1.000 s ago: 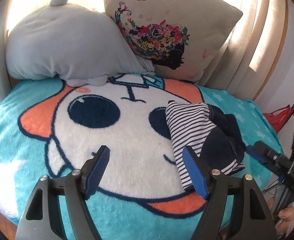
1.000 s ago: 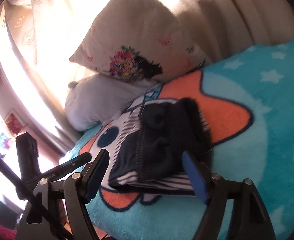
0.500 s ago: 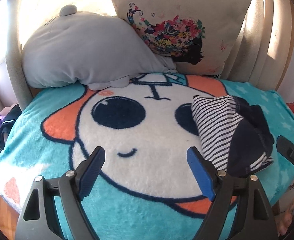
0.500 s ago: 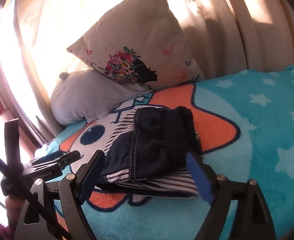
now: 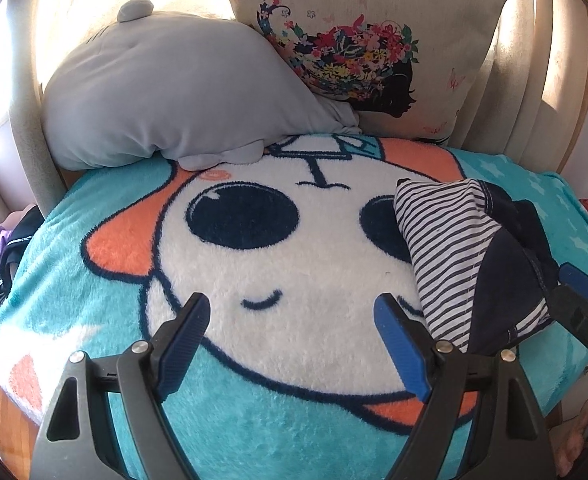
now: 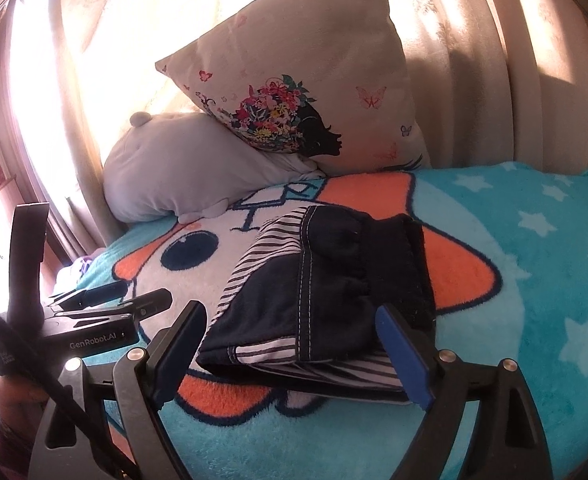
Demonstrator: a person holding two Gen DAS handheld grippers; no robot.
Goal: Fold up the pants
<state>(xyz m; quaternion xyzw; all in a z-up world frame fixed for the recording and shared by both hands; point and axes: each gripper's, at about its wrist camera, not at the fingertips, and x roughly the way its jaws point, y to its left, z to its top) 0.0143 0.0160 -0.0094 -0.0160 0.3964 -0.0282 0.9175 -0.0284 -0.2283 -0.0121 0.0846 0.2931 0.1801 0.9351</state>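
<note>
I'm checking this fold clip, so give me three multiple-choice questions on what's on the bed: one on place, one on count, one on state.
1. Where do the pants lie?
A. on the blanket
B. on the floor
C. on a pillow

2. How many pillows?
A. one
B. two
C. four

3. How do the right gripper's fingers stand?
A. clamped on the pants
B. open, holding nothing
C. shut, empty

Key: A, they rest folded on the blanket; B, a grey pillow and a flowered pillow; B, a wide gap, pads off the cloth.

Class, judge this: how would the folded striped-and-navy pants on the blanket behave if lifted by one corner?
The pants would probably flop and unfold, since the soft layers are only stacked. They look light. The fuzzy blanket likely resists sliding.
</note>
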